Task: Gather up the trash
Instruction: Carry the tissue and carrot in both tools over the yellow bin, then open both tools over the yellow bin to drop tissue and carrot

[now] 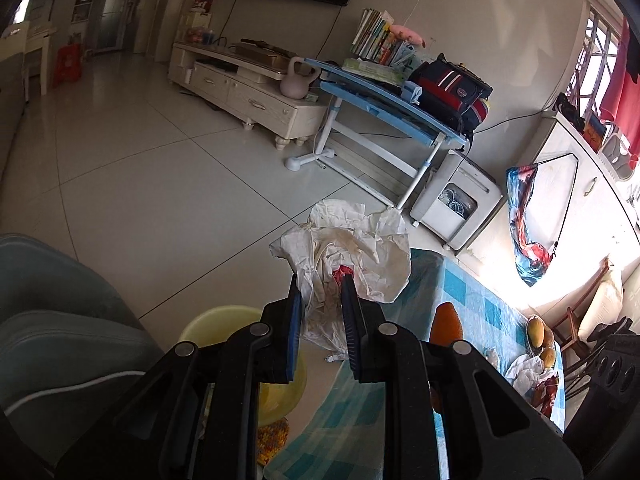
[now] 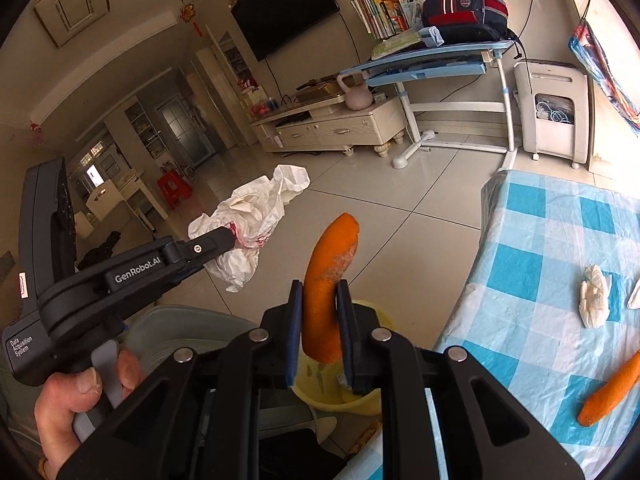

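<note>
My left gripper (image 1: 320,280) is shut on a crumpled white plastic bag (image 1: 360,248) with red marks, held in the air above the floor; it also shows in the right wrist view (image 2: 248,220). My right gripper (image 2: 319,286) is shut on a curved orange peel (image 2: 330,272), upright above a yellow bin (image 2: 360,400). The bin (image 1: 216,324) sits on the floor below both grippers. The peel shows in the left wrist view (image 1: 446,320).
A table with a blue-checked cloth (image 2: 540,240) stands at the right, holding a crumpled tissue (image 2: 594,302) and another orange peel (image 2: 612,392). Mangoes (image 1: 540,336) and paper lie further along it. A grey chair (image 1: 60,300) is at the left. A blue desk (image 2: 432,60) stands behind.
</note>
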Available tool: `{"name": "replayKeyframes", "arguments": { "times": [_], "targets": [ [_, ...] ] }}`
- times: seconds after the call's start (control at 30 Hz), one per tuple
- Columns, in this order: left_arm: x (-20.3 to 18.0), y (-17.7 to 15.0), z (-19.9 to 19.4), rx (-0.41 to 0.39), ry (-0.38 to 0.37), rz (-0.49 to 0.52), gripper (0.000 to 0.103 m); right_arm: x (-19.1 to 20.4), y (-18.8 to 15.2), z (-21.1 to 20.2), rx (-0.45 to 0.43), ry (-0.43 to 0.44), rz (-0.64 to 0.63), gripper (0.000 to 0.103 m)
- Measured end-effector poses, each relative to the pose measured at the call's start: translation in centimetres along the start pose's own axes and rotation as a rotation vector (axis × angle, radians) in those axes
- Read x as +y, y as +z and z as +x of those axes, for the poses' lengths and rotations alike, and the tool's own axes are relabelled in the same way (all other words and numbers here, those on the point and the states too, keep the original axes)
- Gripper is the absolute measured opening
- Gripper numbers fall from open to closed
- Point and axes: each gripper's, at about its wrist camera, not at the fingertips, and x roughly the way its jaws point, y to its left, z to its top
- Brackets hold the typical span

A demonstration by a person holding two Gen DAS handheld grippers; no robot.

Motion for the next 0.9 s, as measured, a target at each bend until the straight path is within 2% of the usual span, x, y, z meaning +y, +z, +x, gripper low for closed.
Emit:
{"name": "replayKeyframes", "arguments": {
  "times": [0.13,0.37,0.57,0.7,0.77,0.83,0.9],
  "targets": [
    [1.8,1.4,1.5,0.022,0.026,-0.037,0.019,1.0,0.6,3.2,0.06,-0.011,-0.028,0.018],
    [4.1,1.7,3.9,0.078,0.07,-0.08,0.019,2.1,0.4,6.9,0.152,-0.036,-0.058,0.018],
    [5.7,1.8,6.3,0.15,0.118,-0.096,0.02,3.1,0.4,9.1,0.196,-0.063,-0.084,0.018],
    [6.8,1.7,6.7,0.154,0.145,-0.133,0.023,3.4,0.1,10.8,0.224,-0.083,-0.084,0.018],
    [7.1,1.6,6.7,0.154,0.153,-0.143,0.024,3.1,-0.3,11.7,0.245,-0.094,-0.08,0.02],
    [7.1,1.6,6.6,0.147,0.16,-0.141,0.026,2.7,-0.3,12.5,0.263,-0.114,-0.072,0.031],
    [7.0,1.6,6.5,0.138,0.168,-0.136,0.029,2.7,-0.3,12.8,0.268,-0.13,-0.069,0.034]
  ]
}}
